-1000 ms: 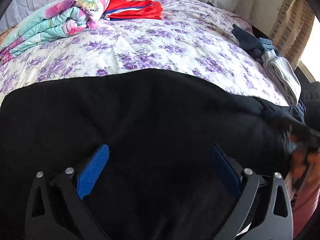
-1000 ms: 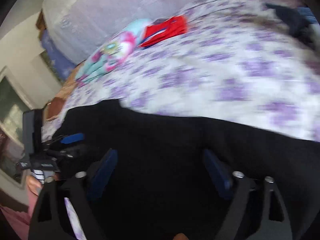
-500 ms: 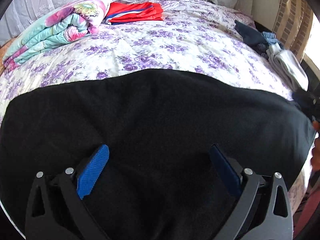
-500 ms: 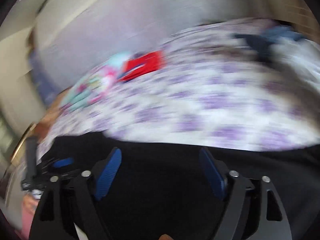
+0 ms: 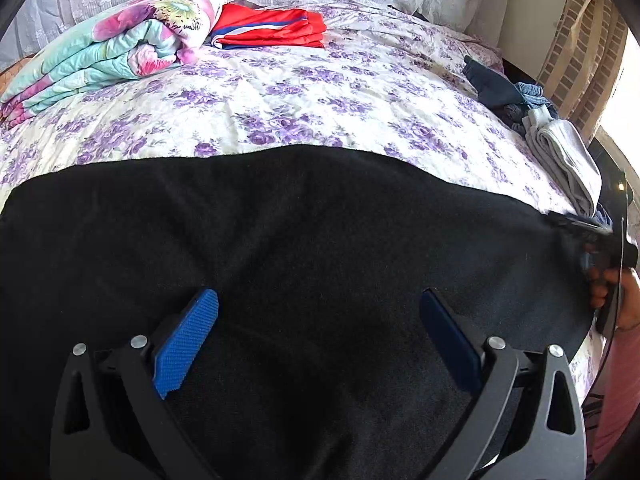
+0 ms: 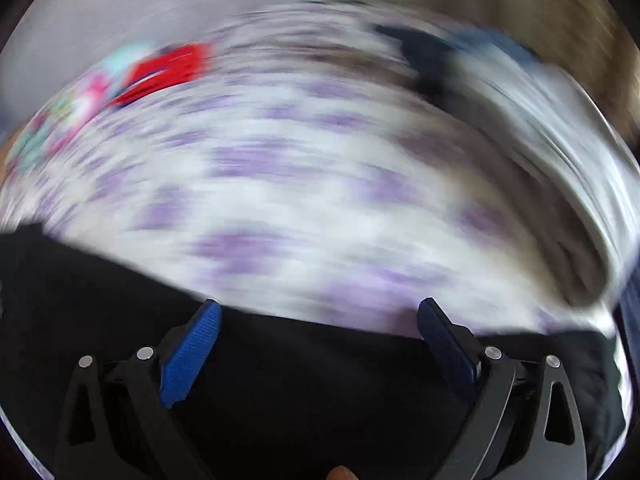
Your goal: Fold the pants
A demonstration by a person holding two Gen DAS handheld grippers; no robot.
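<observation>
The black pants [image 5: 304, 240] lie spread flat across the near part of the bed. My left gripper [image 5: 320, 312] hovers over their middle, open and empty, blue pads wide apart. My right gripper [image 6: 318, 320] is also open and empty, over the pants' far edge [image 6: 280, 360]; its view is heavily motion-blurred. The right gripper's body [image 5: 608, 256] shows at the pants' right end in the left wrist view.
The bed has a purple floral cover [image 5: 320, 92]. A rolled floral blanket [image 5: 112, 48] and a red folded garment [image 5: 272, 28] lie at the back left. Dark and grey clothes [image 5: 552, 136] are piled at the right edge, blurred in the right wrist view [image 6: 440, 60].
The pants' right end has been laid flat. The left view shifted slightly. The right gripper swung rightward along the pants, still moving fast and blurred.
</observation>
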